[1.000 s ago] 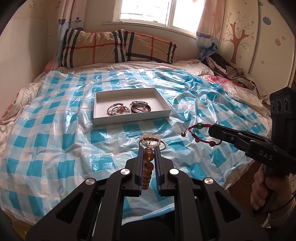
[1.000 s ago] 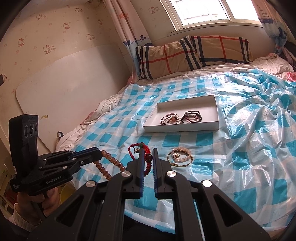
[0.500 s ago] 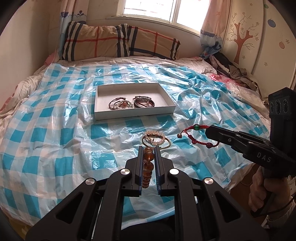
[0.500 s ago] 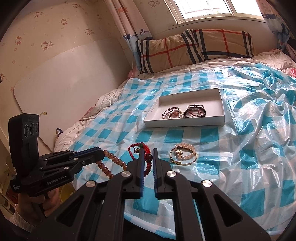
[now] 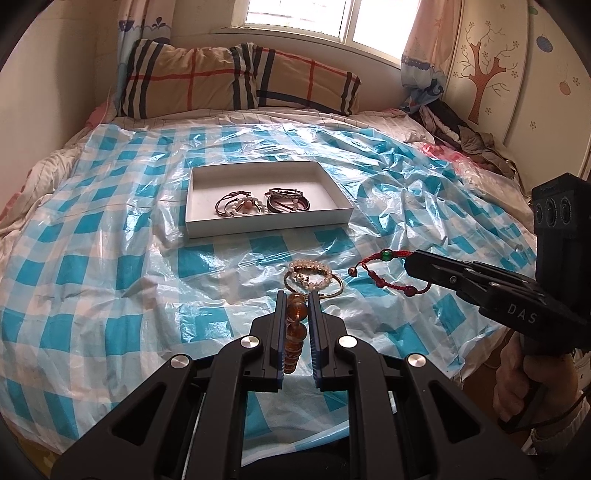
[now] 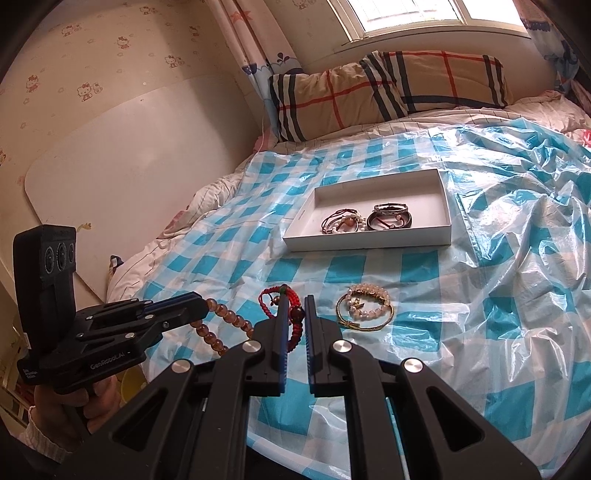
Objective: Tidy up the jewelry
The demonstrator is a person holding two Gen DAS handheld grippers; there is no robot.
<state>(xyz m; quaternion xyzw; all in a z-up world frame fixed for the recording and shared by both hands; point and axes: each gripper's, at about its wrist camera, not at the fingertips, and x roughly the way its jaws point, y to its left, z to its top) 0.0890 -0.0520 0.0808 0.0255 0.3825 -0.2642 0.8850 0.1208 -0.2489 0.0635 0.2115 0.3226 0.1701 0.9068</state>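
We hold the left gripper [image 5: 297, 295] low over the near edge of the bed, its jaws clamped on an amber bead bracelet [image 5: 295, 325] that hangs down between the two fingers; in the right wrist view the same string of amber beads loops from that gripper's tip at about 8 o'clock. Our right gripper [image 6: 295, 301] is likewise clamped, on a red braided cord bracelet [image 6: 291, 314]; in the left wrist view this bracelet, with a green bead on it, dangles from the jaw tip at about 3 o'clock, above the sheet and apart from it as far as we can tell.

A blue-and-white checked plastic sheet [image 5: 110, 258] covers the bed. On it, at 12 o'clock from both grippers, sits a shallow white box [image 5: 266, 225]. Inside the box, toward its near wall, lie a cluster of thin cord-and-pearl bracelets [image 5: 240, 205] on the left and dark bangles [image 5: 288, 199] touching it on the right; the rest of the box floor is bare.

Between the box and our grippers, on the sheet, lie a pale pearl bracelet [image 5: 310, 275] and a thin gold bangle [image 5: 332, 291], overlapping each other. They sit just beyond the left gripper's tips and at about 1 o'clock from the right gripper.

A plaid pillow [image 5: 236, 81] rests at the head of the bed under the window [image 5: 299, 16].
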